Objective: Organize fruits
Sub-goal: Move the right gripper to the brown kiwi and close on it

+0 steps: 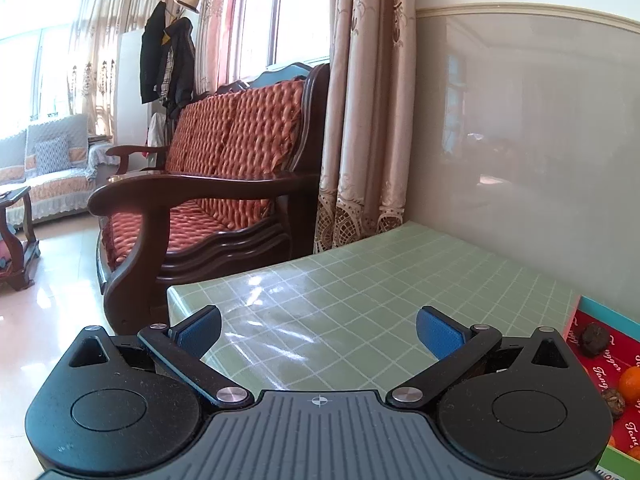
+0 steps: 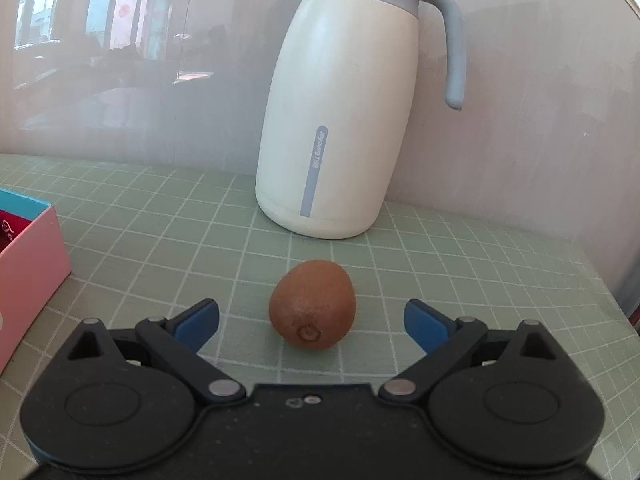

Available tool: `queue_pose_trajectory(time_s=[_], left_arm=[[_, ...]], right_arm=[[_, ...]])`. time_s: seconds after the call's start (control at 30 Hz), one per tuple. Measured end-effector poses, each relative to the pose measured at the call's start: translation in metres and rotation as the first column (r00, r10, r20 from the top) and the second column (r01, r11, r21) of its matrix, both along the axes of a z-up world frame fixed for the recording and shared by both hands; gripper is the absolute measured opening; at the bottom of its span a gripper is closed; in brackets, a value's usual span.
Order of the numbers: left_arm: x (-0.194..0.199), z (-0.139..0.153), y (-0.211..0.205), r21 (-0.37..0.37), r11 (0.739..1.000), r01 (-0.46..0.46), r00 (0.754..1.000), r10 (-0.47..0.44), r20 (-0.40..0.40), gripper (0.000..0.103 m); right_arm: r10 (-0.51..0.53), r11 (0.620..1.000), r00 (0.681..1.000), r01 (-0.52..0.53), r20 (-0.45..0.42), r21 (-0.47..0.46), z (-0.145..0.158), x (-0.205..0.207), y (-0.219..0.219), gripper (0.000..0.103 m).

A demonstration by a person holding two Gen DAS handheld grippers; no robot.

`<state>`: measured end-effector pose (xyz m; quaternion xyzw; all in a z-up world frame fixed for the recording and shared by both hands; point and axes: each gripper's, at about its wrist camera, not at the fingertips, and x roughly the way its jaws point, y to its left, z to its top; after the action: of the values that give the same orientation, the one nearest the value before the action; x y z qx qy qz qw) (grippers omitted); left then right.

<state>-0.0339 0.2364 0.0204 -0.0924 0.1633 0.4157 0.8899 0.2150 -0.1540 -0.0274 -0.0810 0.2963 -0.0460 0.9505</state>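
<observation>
Between wide right tongs (image 2: 311, 320): kiwi (image 2: 312, 305), untouched; left tongs (image 1: 319, 330) wide, empty.

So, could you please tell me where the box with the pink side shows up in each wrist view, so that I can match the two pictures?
Left wrist view: the box sits at the far right edge, its red inside holding oranges and dark round fruits.
Right wrist view: the box sits at the far left edge, pink wall facing the camera, left of the kiwi.
Shared landmark: the green checked tablecloth under both.
</observation>
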Motion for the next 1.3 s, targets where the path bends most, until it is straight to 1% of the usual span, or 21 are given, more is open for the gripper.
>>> queue_pose_trajectory(time_s=[0.07,0.1,0.13,0.3,0.37,0.43,0.53,0.6,0.67,0.83,0.87,0.9,0.93,0.97,1.0,1.07,1.1,1.3], left_arm=[[0.002,0.0,-0.004,0.014,1.0,0.008,1.0,-0.008,-0.006,0.103],[0.002,0.0,-0.005,0.02,1.0,0.012,1.0,-0.012,-0.008,0.103],[0.002,0.0,-0.006,0.025,1.0,0.015,1.0,-0.015,-0.01,0.103],[0.003,0.001,-0.007,0.028,1.0,0.012,1.0,-0.012,-0.013,0.103],[0.003,0.001,-0.006,0.019,1.0,0.01,1.0,-0.01,-0.013,0.103],[0.003,0.001,-0.006,0.015,1.0,0.01,1.0,-0.01,-0.013,0.103],[0.003,0.002,-0.006,0.016,1.0,0.009,1.0,-0.009,-0.013,0.103],[0.004,0.002,-0.006,0.017,1.0,0.009,1.0,-0.009,-0.012,0.103],[0.004,0.002,-0.006,0.019,1.0,0.008,1.0,-0.008,-0.013,0.103],[0.003,0.002,-0.006,0.011,1.0,0.007,1.0,-0.007,-0.013,0.103],[0.003,0.002,-0.006,0.011,1.0,0.008,1.0,-0.008,-0.013,0.103],[0.003,0.002,-0.007,0.014,1.0,0.01,1.0,-0.009,-0.013,0.103],[0.003,0.002,-0.007,0.017,1.0,0.012,1.0,-0.012,-0.014,0.103],[0.003,0.002,-0.008,0.021,1.0,0.014,1.0,-0.013,-0.016,0.103],[0.003,0.002,-0.009,0.024,1.0,0.014,1.0,-0.014,-0.016,0.103],[0.003,0.003,-0.008,0.022,1.0,0.013,1.0,-0.013,-0.014,0.103],[0.003,0.003,-0.008,0.019,1.0,0.012,1.0,-0.011,-0.014,0.103],[0.003,0.002,-0.006,0.011,1.0,0.013,1.0,-0.013,-0.011,0.103]], right_arm=[[0.015,0.999,1.0,-0.014,-0.013,0.039,0.001,0.003,-0.004,0.085],[0.022,0.998,0.999,-0.021,-0.023,0.063,0.001,0.005,-0.005,0.074],[0.026,0.996,0.999,-0.023,-0.031,0.082,0.001,0.008,-0.007,0.068],[0.02,0.989,0.998,-0.01,-0.063,0.149,-0.003,0.014,-0.017,0.062],[0.018,0.989,0.998,-0.009,-0.058,0.149,-0.002,0.012,-0.018,0.058],[0.013,0.988,0.999,-0.005,-0.049,0.155,0.0,0.01,-0.019,0.049],[0.016,0.986,0.998,-0.007,-0.053,0.165,0.001,0.009,-0.021,0.049],[0.013,0.987,0.997,-0.001,-0.072,0.163,-0.002,0.013,-0.021,0.05],[0.009,0.982,0.996,0.007,-0.086,0.189,-0.006,0.015,-0.025,0.049],[0.018,0.977,0.997,0.0,-0.082,0.211,-0.005,0.011,-0.028,0.048],[0.018,0.977,0.996,0.0,-0.083,0.213,-0.004,0.012,-0.028,0.05],[0.023,0.974,0.996,-0.004,-0.085,0.225,-0.004,0.013,-0.028,0.054],[0.025,0.97,0.996,-0.004,-0.081,0.242,-0.003,0.013,-0.03,0.064],[0.018,0.968,0.997,0.002,-0.074,0.251,-0.002,0.013,-0.031,0.066],[0.013,0.968,0.997,0.005,-0.072,0.25,-0.002,0.014,-0.031,0.066],[0.022,0.967,0.997,-0.002,-0.075,0.256,-0.003,0.017,-0.032,0.061],[0.019,0.966,0.997,0.002,-0.077,0.257,-0.003,0.017,-0.033,0.05],[0.028,0.958,0.997,-0.007,-0.069,0.286,-0.004,0.013,-0.036,0.048]])
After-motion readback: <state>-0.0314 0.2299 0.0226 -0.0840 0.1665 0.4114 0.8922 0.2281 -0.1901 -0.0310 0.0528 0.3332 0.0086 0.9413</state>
